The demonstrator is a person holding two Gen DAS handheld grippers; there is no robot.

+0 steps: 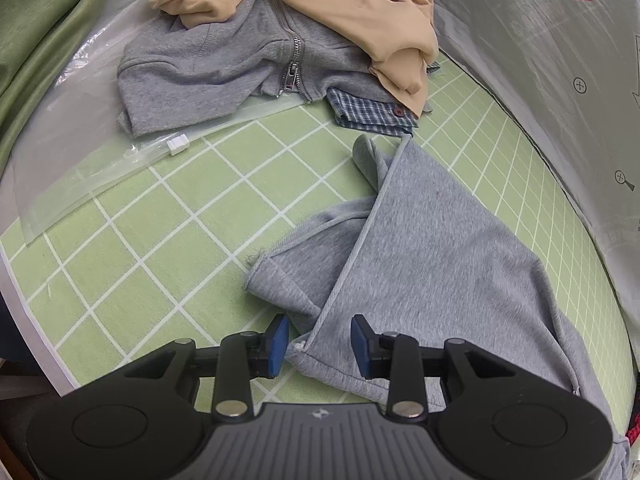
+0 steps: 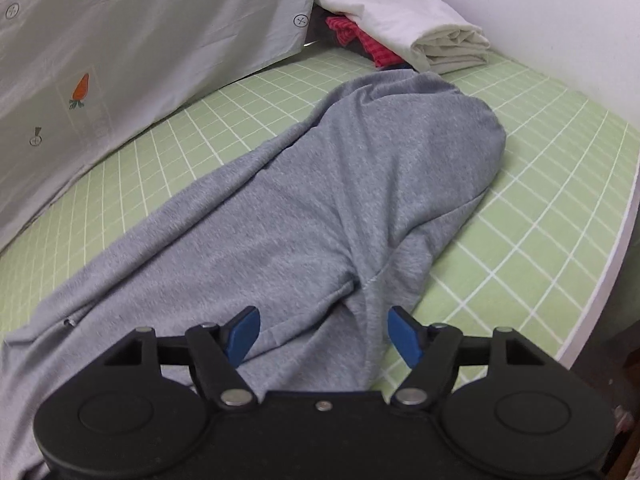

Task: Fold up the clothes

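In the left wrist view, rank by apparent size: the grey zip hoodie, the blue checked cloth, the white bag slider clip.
1. Grey zip hoodie, largest.
2. Blue checked cloth, mostly hidden under other clothes, so true size unsure.
3. White bag slider clip, smallest.

Left wrist view: bare green grid mat (image 1: 160,240) from 8 to 11 o'clock, passable. Clear plastic bag (image 1: 80,152) lies at 10 o'clock. Clothes pile blocks 12 o'clock: grey zip hoodie (image 1: 200,68), tan garment (image 1: 360,8), plaid cloth (image 1: 368,112). Pale carrot-print sheet (image 1: 540,60) walls 1 to 3 o'clock.

Right wrist view: grey garment (image 2: 320,200) covers the centre; open mat strip at 3 o'clock. Folded white cloth (image 2: 420,28) on red fabric (image 2: 372,48) sits at 12 to 1 o'clock.
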